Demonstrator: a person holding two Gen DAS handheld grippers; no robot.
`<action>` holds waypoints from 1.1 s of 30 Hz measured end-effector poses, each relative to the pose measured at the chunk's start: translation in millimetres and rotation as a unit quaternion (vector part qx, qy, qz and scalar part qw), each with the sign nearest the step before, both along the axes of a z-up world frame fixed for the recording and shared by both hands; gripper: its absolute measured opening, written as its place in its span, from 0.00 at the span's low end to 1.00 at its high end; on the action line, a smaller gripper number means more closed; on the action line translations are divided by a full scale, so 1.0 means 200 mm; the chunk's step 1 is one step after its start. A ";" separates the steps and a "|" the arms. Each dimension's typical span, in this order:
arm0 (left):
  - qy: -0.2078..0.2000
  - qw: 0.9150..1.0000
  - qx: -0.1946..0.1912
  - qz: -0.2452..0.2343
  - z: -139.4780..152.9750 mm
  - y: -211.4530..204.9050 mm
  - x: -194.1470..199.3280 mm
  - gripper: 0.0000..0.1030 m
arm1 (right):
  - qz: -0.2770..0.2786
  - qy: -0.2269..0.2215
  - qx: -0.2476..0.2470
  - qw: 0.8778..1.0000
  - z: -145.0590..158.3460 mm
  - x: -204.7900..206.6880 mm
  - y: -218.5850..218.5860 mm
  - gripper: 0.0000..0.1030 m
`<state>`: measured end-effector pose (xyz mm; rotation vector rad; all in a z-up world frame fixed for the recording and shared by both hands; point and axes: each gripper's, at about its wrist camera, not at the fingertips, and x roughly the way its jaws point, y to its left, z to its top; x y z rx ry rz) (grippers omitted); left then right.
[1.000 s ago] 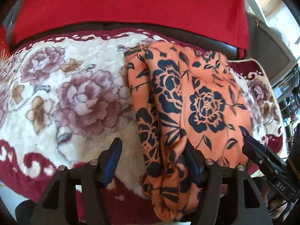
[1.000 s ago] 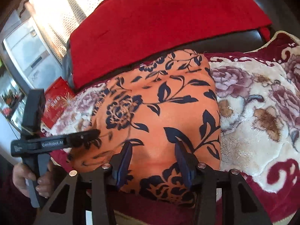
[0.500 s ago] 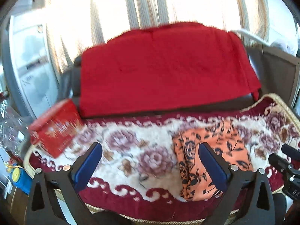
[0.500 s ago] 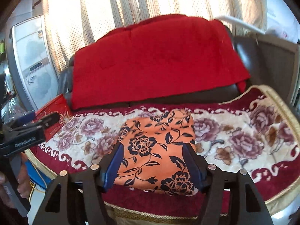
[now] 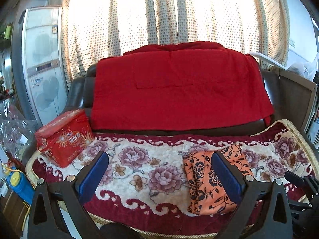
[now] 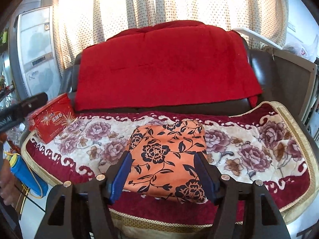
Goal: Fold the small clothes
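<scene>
A folded orange garment with a dark blue flower print [image 5: 207,181] lies on the flowered blanket [image 5: 139,171] that covers the sofa seat; it also shows in the right wrist view [image 6: 165,155]. My left gripper [image 5: 159,175] is open and empty, held back from the sofa, left of the garment. My right gripper [image 6: 163,177] is open and empty, held back in front of the garment, which shows between its blue pads. Neither gripper touches the cloth.
A red tin box [image 5: 63,137] stands at the seat's left end. A red cover [image 5: 179,91] hangs over the sofa back. A blue bottle [image 6: 26,175] is at the lower left. A white cabinet [image 5: 41,63] and dotted curtains stand behind.
Both grippers have let go of the garment and pulled well back from the sofa. The left gripper's jaws have opened wider. The folded garment stays on the blanket.
</scene>
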<state>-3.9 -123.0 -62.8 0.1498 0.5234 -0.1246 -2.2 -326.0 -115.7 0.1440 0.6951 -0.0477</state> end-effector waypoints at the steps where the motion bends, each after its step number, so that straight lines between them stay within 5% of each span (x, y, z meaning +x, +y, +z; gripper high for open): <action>1: -0.001 1.000 0.003 -0.001 0.00 0.00 0.00 0.99 | -0.001 0.003 -0.001 1.000 -0.01 0.01 0.00 0.66; 33: -0.036 0.999 0.015 -0.017 0.08 -0.01 -0.06 0.99 | -0.016 -0.007 -0.046 0.999 0.11 0.07 0.05 0.66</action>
